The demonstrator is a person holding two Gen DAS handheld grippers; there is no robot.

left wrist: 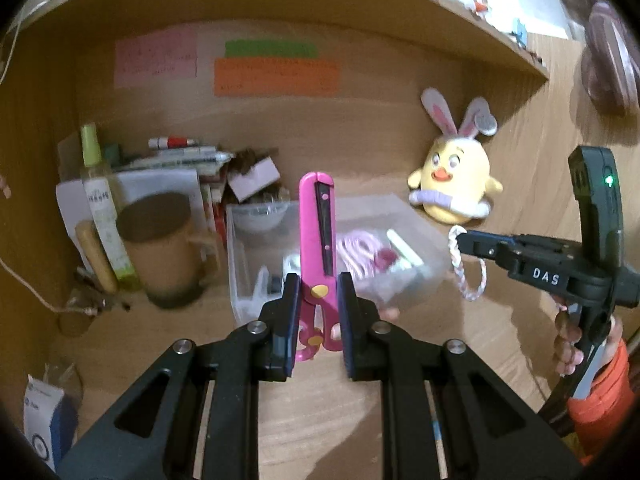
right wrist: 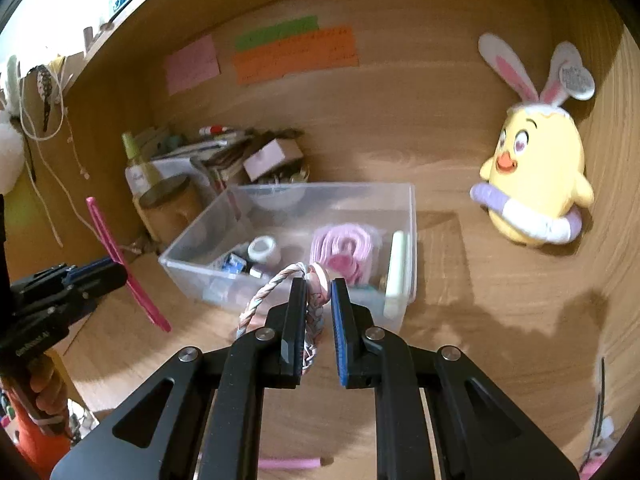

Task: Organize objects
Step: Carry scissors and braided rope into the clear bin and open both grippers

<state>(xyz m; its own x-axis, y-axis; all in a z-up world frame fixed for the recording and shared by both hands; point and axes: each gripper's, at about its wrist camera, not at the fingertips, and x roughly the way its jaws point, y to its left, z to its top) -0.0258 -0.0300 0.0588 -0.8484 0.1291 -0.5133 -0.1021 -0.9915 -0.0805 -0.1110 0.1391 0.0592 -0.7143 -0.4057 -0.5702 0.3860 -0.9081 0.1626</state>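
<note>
My left gripper (left wrist: 319, 280) is shut on pink scissors (left wrist: 316, 224), which point up and away over a clear plastic bin (left wrist: 240, 264). The same scissors (right wrist: 120, 260) show edge-on at the left of the right wrist view, held by the left gripper (right wrist: 116, 272). My right gripper (right wrist: 316, 284) is shut on a braided pastel bracelet (right wrist: 264, 292), whose loop hangs to the left of the jaws in front of the bin (right wrist: 412, 232). From the left wrist view the right gripper (left wrist: 460, 240) holds the bracelet (left wrist: 472, 276) right of the bin. Inside the bin lie a pink coiled cable (right wrist: 344, 248), a small white jar (right wrist: 264, 250) and a pale green stick (right wrist: 398, 268).
A yellow chick plush with bunny ears (right wrist: 536, 176) leans on the right. A brown mug (left wrist: 164, 248), a green-capped bottle (left wrist: 100, 200) and a pile of papers and pens (left wrist: 180, 160) crowd the back left corner. Coloured notes (left wrist: 276, 68) stick to the back wall. A pink straw (right wrist: 292, 462) lies near me.
</note>
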